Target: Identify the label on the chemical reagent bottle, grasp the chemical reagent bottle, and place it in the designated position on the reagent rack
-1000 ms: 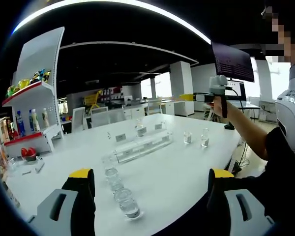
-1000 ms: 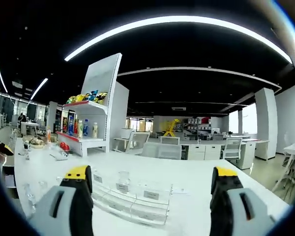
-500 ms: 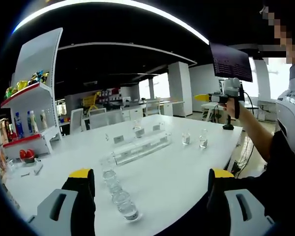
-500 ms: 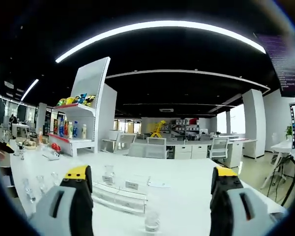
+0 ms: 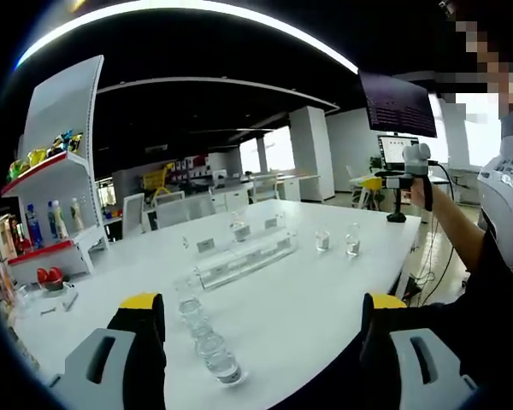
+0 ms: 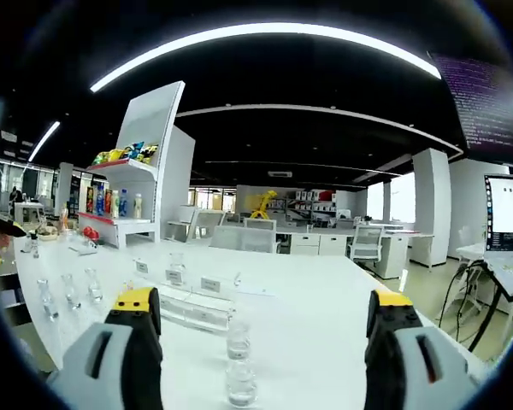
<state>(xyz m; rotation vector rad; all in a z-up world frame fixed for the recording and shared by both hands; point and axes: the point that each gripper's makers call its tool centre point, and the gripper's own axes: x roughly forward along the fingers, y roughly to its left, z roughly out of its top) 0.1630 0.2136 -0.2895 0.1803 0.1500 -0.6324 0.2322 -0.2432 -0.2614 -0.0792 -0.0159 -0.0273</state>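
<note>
On the white table, a clear reagent rack with small label cards carries one glass bottle. A row of several small glass bottles runs from the rack toward my left gripper, which is open and holds nothing. Two more bottles stand right of the rack. A hand holds my right gripper up in the air at the right of the left gripper view. In its own view the right gripper is open above two bottles, with the rack behind them.
A white display shelf with snacks and drink bottles stands at the table's far left end, red items beside it. A person's arm and torso take up the right side. A monitor hangs behind; office desks and chairs lie beyond.
The right gripper has swung rightward and farther from the left camera. Its view now looks along the table, with two bottles come in between its jaws. The bottles have not moved.
</note>
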